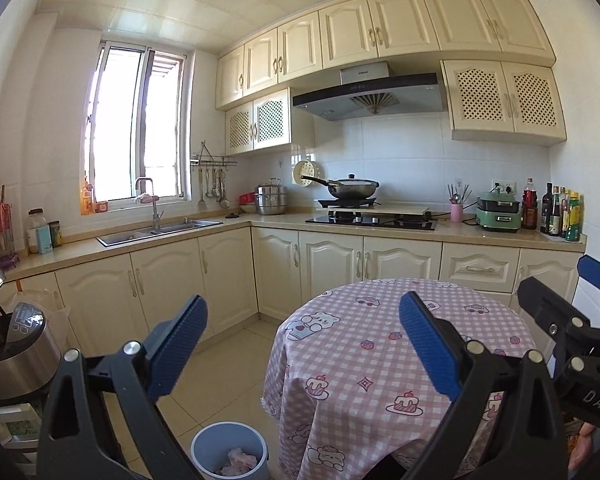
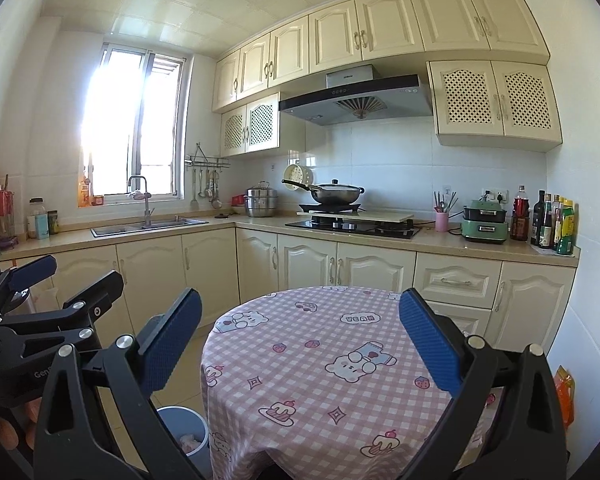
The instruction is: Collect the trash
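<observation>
Blue-padded fingers of our left gripper [image 1: 302, 344] sit closest to the lens, spread wide with nothing between them, held above the near edge of the round table [image 1: 384, 364]. Our right gripper [image 2: 300, 344] is likewise splayed and empty over the same table, whose pink checked cloth with bears and cakes is bare of objects. From the left wrist view, the right gripper's black frame and one blue pad show at about 3 o'clock; from the right wrist view, the left gripper's frame shows at 9 o'clock.

Down at 7 o'clock in the left view stands the blue-grey trash bin [image 1: 204, 446] on the floor tiles, just beside the hanging tablecloth, with crumpled pinkish-white trash [image 1: 238, 462] lying inside it. The right view shows the same bin partly hidden behind the left finger.

Beyond the table at 12 o'clock, the wok [image 1: 352, 188] sits on a stove on the counter, and the sink [image 1: 160, 230] lies at 10 o'clock under the window. At 9 o'clock in the left view stands an open rice cooker [image 1: 18, 356].
</observation>
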